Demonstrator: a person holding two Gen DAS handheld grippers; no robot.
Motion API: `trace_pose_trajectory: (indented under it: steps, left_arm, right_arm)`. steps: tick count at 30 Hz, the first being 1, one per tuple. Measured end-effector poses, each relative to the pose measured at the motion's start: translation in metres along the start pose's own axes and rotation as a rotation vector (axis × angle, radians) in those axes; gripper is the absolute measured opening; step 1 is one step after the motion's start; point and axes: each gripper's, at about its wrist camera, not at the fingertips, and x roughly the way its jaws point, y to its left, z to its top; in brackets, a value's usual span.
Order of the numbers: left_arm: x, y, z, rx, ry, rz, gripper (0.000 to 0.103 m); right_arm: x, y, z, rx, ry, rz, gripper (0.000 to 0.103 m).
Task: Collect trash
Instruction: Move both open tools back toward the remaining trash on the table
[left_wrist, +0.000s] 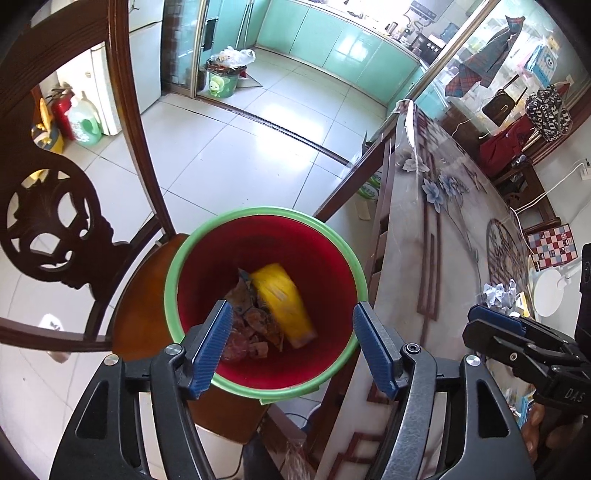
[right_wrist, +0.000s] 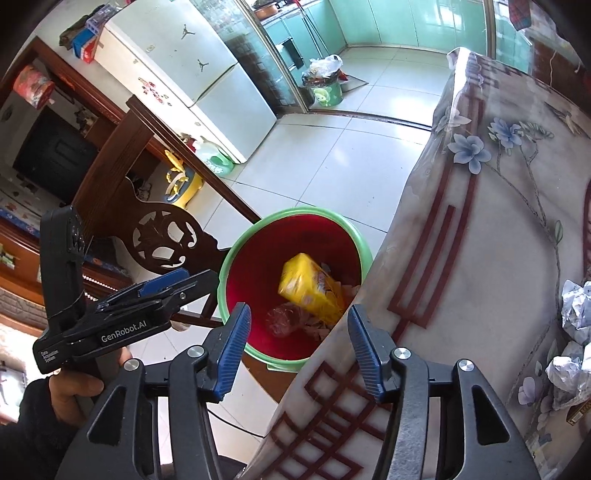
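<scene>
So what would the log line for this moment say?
left gripper: open, above bin | right gripper: open, empty | yellow pack: in bin | crumpled paper: on table

White tiled floor (left_wrist: 236, 147) stretches ahead of the left gripper, pretty glossy with daylight glare. Dark carved wooden chair (left_wrist: 55, 221) sits off to its left, flowery-clothed table (right_wrist: 498, 229) to the right, pale fridge (right_wrist: 192, 74) and mint cabinets (left_wrist: 332, 40) further ahead.
</scene>
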Motion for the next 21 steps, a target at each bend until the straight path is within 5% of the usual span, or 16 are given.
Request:
trace_pose_trajectory:
  steps: [9,21]
  left_arm:
    - [-0.016,-0.039,-0.013,0.100,-0.030,-0.028,0.075]
    - [-0.011,-0.168,-0.069,0.431,0.023,-0.184,0.080]
  right_arm:
    - [-0.053,-0.026,-0.021,0.051,-0.100,-0.007,0.056]
    - [-0.171,-0.152,-0.094,0.232,-0.225,-0.203,0.057]
